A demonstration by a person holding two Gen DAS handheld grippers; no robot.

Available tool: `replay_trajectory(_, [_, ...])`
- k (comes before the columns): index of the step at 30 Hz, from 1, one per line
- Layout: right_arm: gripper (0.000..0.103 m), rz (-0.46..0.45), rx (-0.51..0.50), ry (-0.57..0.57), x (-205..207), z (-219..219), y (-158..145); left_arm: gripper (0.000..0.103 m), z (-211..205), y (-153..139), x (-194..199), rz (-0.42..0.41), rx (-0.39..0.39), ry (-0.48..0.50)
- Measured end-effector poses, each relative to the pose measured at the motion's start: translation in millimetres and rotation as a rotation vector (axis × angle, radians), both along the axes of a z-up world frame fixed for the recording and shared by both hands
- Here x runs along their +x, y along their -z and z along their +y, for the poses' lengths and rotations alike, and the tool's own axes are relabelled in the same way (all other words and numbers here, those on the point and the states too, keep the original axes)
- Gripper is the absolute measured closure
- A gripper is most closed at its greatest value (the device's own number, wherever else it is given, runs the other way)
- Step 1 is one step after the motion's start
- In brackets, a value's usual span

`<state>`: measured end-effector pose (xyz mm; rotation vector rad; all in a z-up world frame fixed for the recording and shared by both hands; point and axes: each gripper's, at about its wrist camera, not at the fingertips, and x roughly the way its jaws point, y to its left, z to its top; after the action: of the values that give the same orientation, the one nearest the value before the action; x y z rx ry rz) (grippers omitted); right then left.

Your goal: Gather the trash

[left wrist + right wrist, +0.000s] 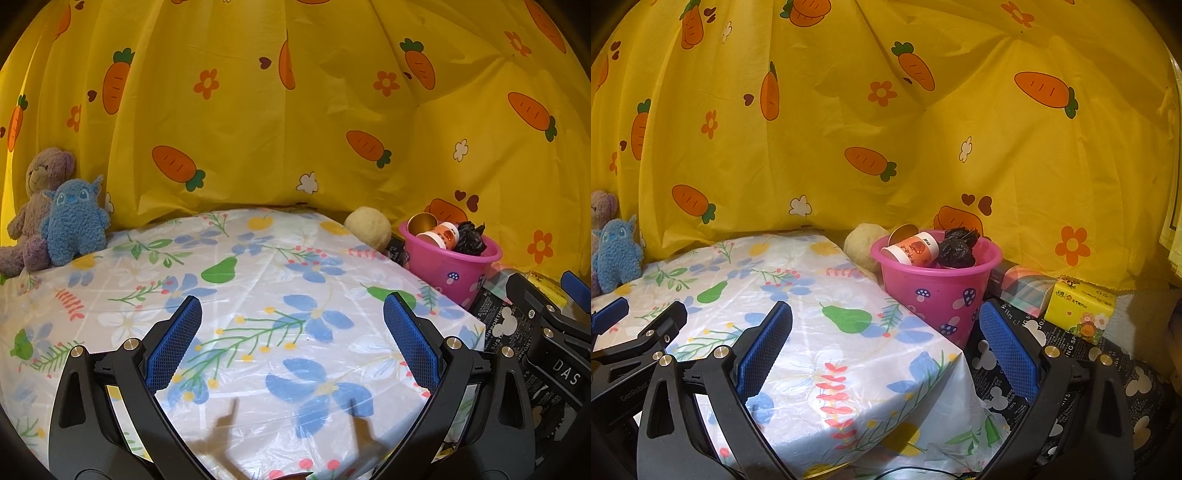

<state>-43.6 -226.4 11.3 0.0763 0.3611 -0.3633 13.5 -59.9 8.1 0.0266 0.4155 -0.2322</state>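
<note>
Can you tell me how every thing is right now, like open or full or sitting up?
left gripper: open, holding nothing
right gripper: open, holding nothing
pink bucket: upright, holding trash up to its rim
paper cup: tipped on its side in the bucket
black crumpled bags: piled in the bucket
blue plush toy: sitting upright
yellow tissue pack: lying flat beside the bucket

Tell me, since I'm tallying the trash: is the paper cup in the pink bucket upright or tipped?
Tipped. The paper cup lies on its side in the pink bucket, next to crumpled black trash.
</note>
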Motion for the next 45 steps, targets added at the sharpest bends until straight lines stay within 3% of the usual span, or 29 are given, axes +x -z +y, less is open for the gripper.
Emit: replay_trajectory(45, [0.006, -0.002, 0.004, -0.001, 2.0, 1.7, 0.4, 0.006, -3.0, -2.7, -0.5, 0.002, -0.007, -0.003])
